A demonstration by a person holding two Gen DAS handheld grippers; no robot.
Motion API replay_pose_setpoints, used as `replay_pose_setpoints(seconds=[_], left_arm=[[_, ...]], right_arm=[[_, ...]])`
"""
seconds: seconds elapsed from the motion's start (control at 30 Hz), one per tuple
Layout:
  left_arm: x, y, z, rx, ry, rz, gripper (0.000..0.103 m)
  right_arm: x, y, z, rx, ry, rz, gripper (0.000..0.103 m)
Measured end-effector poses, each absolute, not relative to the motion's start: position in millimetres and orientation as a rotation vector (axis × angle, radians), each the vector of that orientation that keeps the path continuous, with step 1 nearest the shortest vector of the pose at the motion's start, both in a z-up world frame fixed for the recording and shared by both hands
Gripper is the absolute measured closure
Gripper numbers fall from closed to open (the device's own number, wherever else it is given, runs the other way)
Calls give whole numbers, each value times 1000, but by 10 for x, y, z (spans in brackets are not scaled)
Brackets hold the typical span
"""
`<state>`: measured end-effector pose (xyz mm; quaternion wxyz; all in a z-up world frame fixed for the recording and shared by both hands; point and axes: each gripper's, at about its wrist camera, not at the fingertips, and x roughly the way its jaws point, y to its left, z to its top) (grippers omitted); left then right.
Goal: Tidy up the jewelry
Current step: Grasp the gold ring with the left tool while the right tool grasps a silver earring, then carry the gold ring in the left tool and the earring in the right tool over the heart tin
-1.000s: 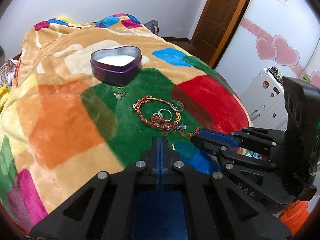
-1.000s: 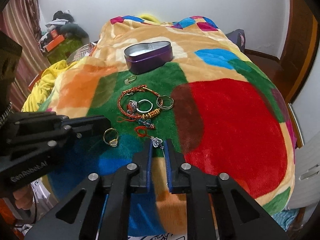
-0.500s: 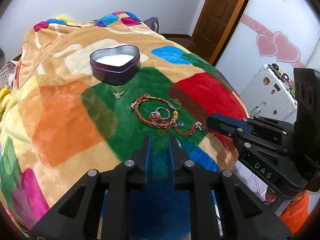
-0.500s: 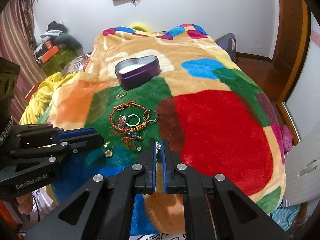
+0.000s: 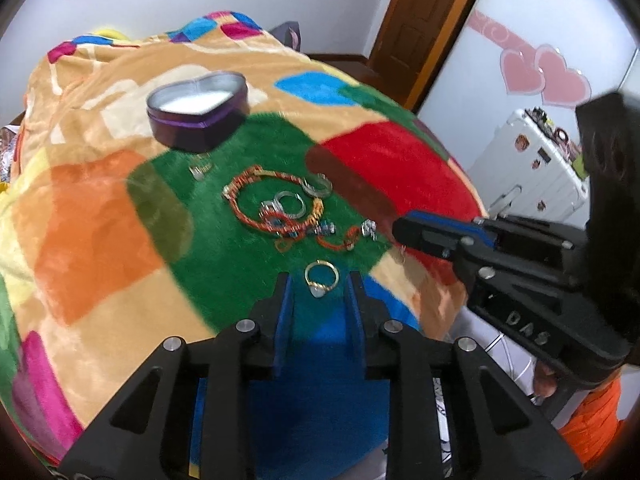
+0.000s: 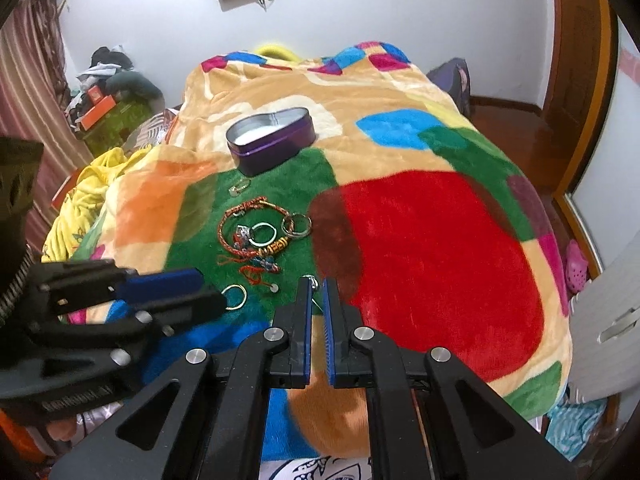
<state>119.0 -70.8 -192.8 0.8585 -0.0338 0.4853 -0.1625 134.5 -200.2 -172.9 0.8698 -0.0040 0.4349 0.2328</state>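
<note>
"DAS" is readable on the right tool.

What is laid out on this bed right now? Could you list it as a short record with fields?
Surface: patchwork blanket
Container: purple heart-shaped tin, lid off, white inside
Nearest the tin: small ring
Middle cluster: red braided bracelet lying around silver rings
Gold ring: on the blanket, just ahead of the left tool, untouched
Left tool: fingers wide apart
Right tool: fingers a narrow gap apart, a small silver piece at its tips; grip unclear
</note>
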Motion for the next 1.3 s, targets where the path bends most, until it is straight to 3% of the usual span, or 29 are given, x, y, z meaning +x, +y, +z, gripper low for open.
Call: replay_pose_setpoints(seconds=[0.2,0.27,0.8,1.3], left_arm=[[1227,-716,-2019,-74,1007,-347,78],[1235,-713,-2026,-56,995,-333,86],[1330,-561,-1955,-90,973,-309,86],[1355,-325,-1428,-89,831,-254,86]], right_arm=[[1375,-1984,-1805,-20,940,494,93],[1390,-1969,-1830,-25,949,499,93],[1478,-1871,-1929,-57,955,516,93],[1462,-1825,-1482,-61,813,488,93]])
